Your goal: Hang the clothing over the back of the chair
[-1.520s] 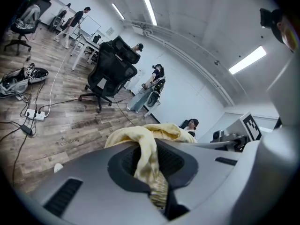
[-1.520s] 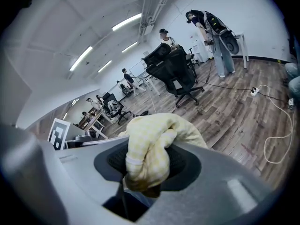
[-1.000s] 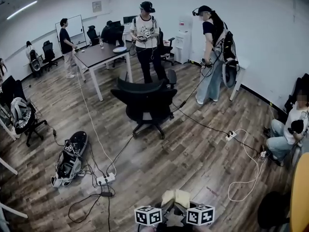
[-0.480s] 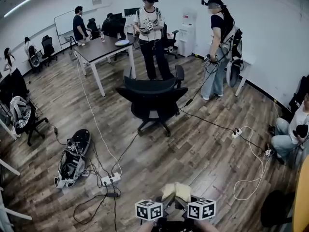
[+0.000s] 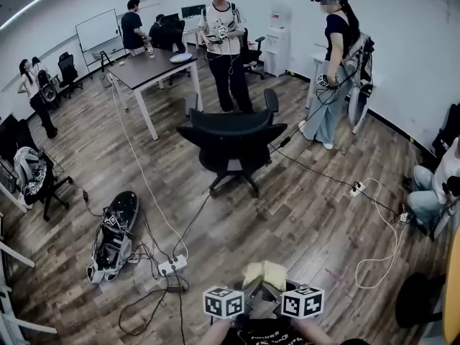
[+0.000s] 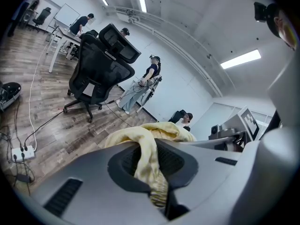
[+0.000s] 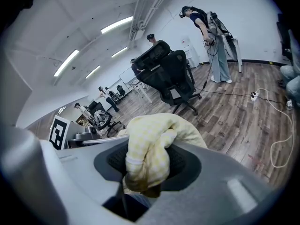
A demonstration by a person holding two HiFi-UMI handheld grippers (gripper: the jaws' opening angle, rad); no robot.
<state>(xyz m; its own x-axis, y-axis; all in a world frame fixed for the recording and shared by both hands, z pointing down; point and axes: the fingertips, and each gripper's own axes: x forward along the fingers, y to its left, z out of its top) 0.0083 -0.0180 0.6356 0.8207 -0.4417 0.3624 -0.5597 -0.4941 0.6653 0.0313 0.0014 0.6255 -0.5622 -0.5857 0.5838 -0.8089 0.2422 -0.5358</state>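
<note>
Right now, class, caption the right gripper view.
Right gripper clamps yellow checked garment, black office chair ahead.

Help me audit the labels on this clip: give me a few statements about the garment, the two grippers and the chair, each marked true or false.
1. The left gripper is shut on the pale yellow checked cloth garment. True.
2. The right gripper is empty. False: it grips the same garment.
3. The garment hangs over the back of the black mesh office chair. False: the chair's back is bare, and the garment is in the grippers, apart from the chair.
4. A white power strip lies on the wooden plank floor. True.
</note>
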